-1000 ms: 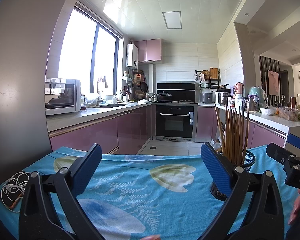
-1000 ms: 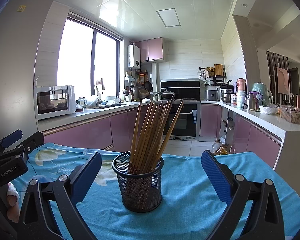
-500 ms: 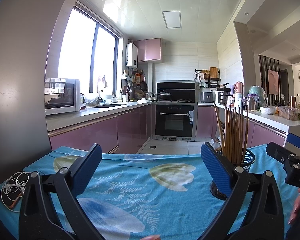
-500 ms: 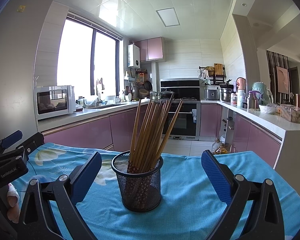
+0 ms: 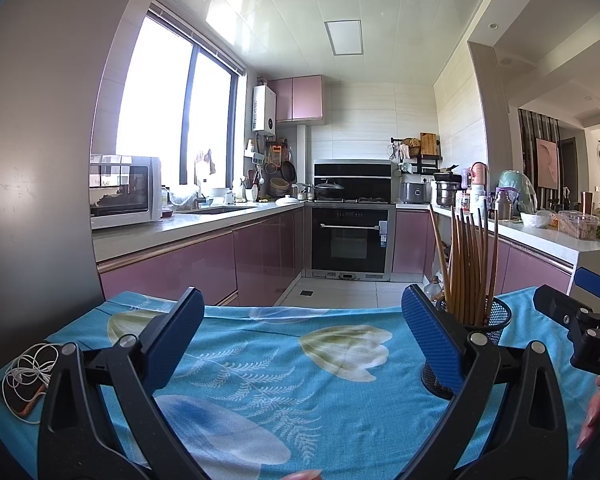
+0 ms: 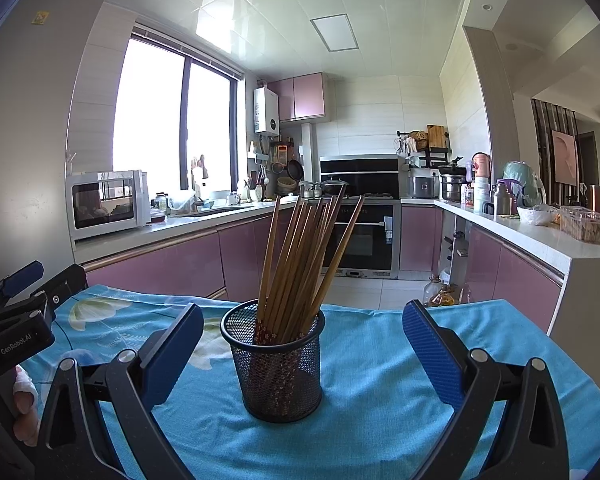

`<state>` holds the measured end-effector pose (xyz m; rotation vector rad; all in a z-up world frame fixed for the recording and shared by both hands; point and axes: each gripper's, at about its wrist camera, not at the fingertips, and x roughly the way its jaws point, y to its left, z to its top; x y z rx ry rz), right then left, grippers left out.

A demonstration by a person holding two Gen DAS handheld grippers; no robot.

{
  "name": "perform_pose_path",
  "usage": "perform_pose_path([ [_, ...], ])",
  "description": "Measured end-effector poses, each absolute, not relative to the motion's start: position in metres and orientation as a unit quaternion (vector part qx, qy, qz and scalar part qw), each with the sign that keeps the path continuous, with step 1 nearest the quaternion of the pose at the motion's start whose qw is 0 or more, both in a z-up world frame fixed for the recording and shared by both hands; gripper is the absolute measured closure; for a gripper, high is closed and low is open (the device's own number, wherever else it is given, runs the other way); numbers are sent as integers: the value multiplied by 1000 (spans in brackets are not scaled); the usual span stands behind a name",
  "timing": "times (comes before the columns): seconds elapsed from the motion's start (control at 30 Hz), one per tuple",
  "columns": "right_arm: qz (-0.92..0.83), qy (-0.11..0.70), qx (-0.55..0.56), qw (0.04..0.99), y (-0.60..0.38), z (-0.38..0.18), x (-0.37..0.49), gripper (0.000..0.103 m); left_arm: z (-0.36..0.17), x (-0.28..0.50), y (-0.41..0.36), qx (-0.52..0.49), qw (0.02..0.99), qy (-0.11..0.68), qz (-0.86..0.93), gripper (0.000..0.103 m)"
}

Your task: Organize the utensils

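Both grippers are black plastic frames with silver screws and blue textured pads (image 6: 434, 354). The left gripper (image 6: 14, 320), at the left edge of the right wrist view, bears white "GenRobot.AI" lettering; a white bandage (image 6: 23, 381) wraps one fingertip.

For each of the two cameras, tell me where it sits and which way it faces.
Left wrist: on the left gripper, open over the blue cloth; right gripper at right.
Right wrist: on the right gripper, open, facing the mesh cup of chopsticks; left gripper at left.
Shared: cup, cloth, kitchen beyond.
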<state>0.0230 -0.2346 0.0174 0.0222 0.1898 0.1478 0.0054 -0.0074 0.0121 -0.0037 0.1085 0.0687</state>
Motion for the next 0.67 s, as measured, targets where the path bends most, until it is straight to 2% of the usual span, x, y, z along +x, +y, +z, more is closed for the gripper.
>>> perform_pose_path([
  [0.47, 77, 106, 8, 991, -238, 18, 27, 7, 15, 7, -5, 1, 997, 62, 37, 6],
  [0.57, 51, 153, 5, 987, -255, 10, 41, 7, 13, 14, 2, -6, 995, 91, 41, 6],
  [0.67, -2, 249, 3, 969, -289, -10, 71, 7, 10, 27, 11, -11, 991, 128, 42, 6],
])
